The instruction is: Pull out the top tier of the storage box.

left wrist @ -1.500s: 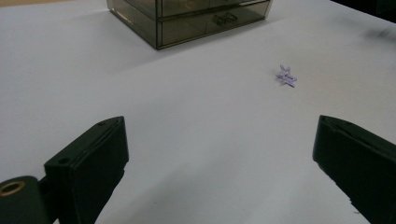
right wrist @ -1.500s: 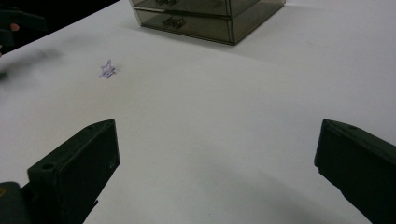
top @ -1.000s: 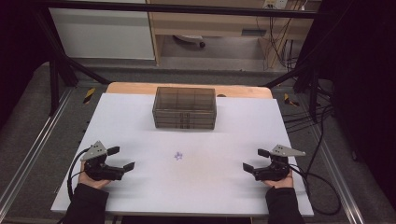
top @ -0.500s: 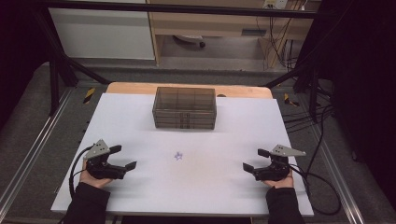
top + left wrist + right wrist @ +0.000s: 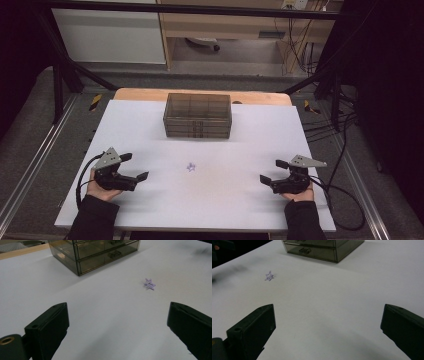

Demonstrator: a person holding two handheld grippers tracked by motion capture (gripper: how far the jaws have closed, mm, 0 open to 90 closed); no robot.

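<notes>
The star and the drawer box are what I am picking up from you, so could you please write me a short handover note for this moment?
Left gripper: open, holding nothing, resting low at the table's near left.
Right gripper: open, holding nothing, near right.
Star: small, purple, lying on the table between the grippers, untouched.
Drawer box: smoky and see-through, at the far middle, drawers shut.
Done: nothing visible.
Left: probably grasp the star, open a drawer and put it in.

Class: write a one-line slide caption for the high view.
Two open claws, left and right, flank a purple star before a drawer box.
</notes>
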